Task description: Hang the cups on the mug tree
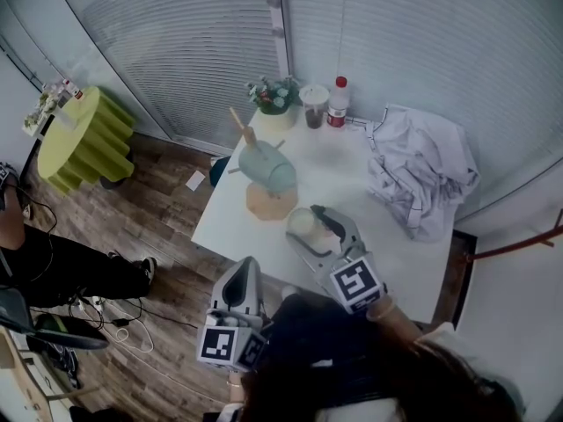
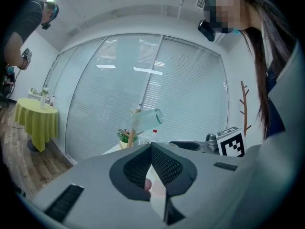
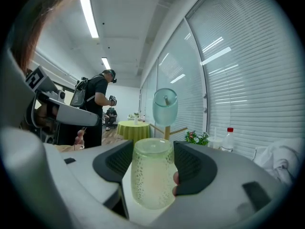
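Cup, pale yellow, dotted [image 3: 151,180], upright, clamped between the jaws of right gripper [image 1: 318,227] over white tabletop [image 1: 345,162], just beside mug tree [image 1: 271,203] base. Blue cup [image 1: 268,167] hangs tilted on a peg. Left gripper [image 2: 151,166] jaws pressed together, off tabletop's near edge.

Two cups [image 1: 268,170] [image 1: 302,224], one mug tree [image 1: 271,202], one bottle [image 1: 337,104]
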